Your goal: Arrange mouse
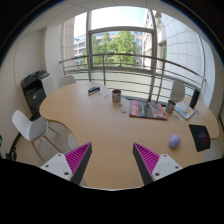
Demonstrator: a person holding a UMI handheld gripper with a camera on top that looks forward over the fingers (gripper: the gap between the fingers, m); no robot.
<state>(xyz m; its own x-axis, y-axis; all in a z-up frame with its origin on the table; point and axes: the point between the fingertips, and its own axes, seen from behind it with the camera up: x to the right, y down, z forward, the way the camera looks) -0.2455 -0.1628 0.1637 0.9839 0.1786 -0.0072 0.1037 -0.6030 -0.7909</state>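
A small pale lilac mouse [175, 142] lies on the light wooden table [105, 125], beyond my right finger and to its right. A dark mouse mat [200, 136] lies just right of the mouse, near the table's edge. My gripper [113, 158] is held above the near part of the table, open and empty, its two magenta pads [79, 157] wide apart with bare tabletop between them.
A colourful magazine [148, 110] lies at the table's middle right. A cup [116, 96] and a dark small object [93, 90] stand farther back. A white chair [30, 128] stands at the left, another chair [177, 90] at the far right. Large windows lie behind.
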